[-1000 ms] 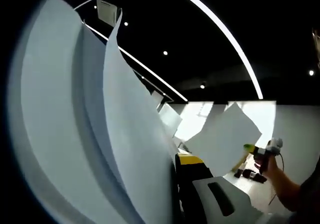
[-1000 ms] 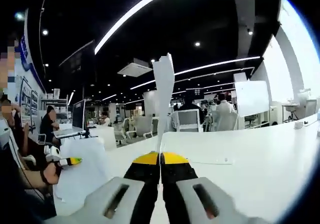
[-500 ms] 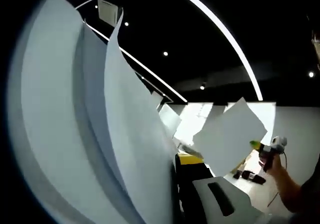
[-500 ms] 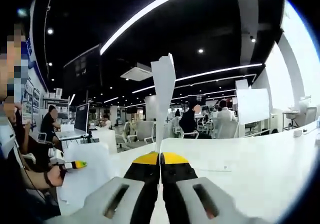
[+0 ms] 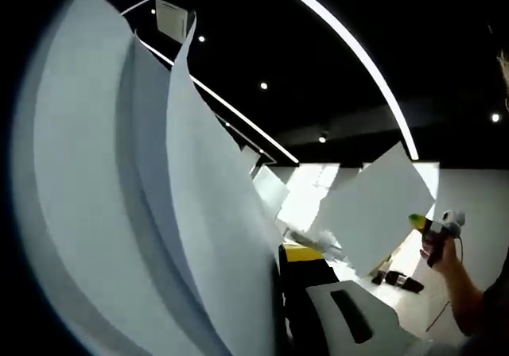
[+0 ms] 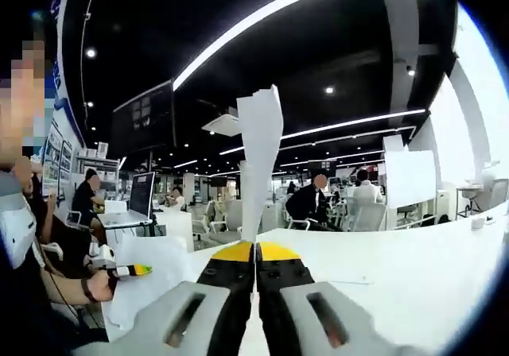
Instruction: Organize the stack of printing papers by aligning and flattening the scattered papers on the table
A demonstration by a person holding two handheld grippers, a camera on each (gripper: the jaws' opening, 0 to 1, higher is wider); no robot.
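Now my right gripper has its jaws pinched on one sheet, held upright above the table. My left gripper is clamped on the paper stack, which fans up beside its jaws.

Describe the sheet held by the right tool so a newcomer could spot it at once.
In the right gripper view, start at the long white table and come to the right tool with its yellow tips. The paper sheet rises edge-on from between its closed jaws, a narrow white upright strip. The paper stack by the left tool shows its broad face instead.
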